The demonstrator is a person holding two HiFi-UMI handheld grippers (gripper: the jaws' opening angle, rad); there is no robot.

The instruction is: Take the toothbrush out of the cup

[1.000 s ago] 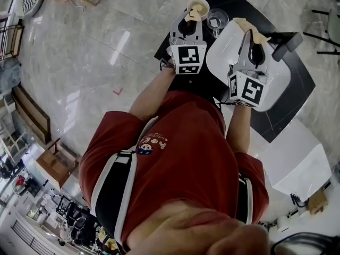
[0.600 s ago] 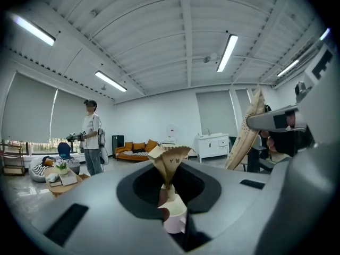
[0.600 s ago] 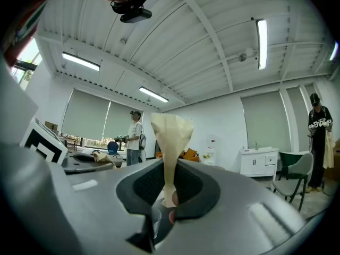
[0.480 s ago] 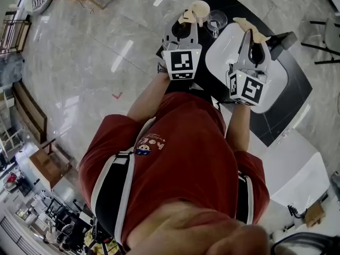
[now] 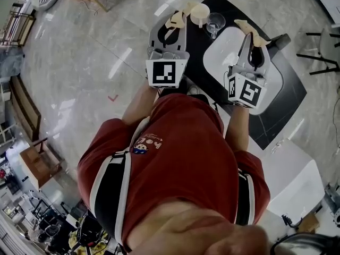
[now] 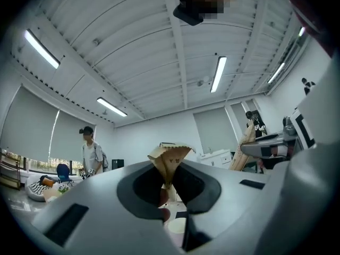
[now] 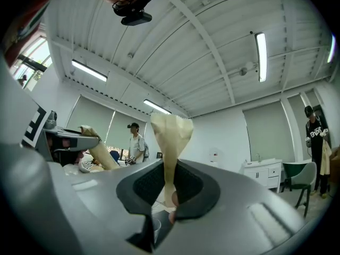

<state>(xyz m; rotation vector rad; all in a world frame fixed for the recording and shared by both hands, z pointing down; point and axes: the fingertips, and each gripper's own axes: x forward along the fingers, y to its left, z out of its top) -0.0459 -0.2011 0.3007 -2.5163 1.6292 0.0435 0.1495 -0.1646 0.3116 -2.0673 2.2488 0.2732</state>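
Observation:
A cream cup [image 5: 200, 12] and a clear glass [image 5: 215, 21] stand at the far end of a black tabletop [image 5: 289, 86]. No toothbrush shows in any view. My left gripper [image 5: 176, 19] is raised at the table's left edge, just left of the cream cup, its tan-taped fingertips [image 6: 169, 156] pressed together on nothing. My right gripper [image 5: 249, 28] hovers over a white rounded tray [image 5: 271, 84], right of the glass, its tan tips [image 7: 171, 129] likewise together and empty. Both point roughly level, at the room. Under the jaws, the cup's rim [image 6: 176, 225] and the glass [image 7: 154, 228] peek out.
A black object [image 5: 280, 40] lies at the tray's far right. White furniture [image 5: 292, 174] stands right of me, chairs [image 5: 319, 52] beyond the table. People stand in the room: one [image 6: 91, 154] ahead on the left, another [image 7: 317, 142] by a sink counter.
The left gripper has risen and swung left, away from the cream cup. The right gripper has lifted slightly over the tray. Both stayed shut.

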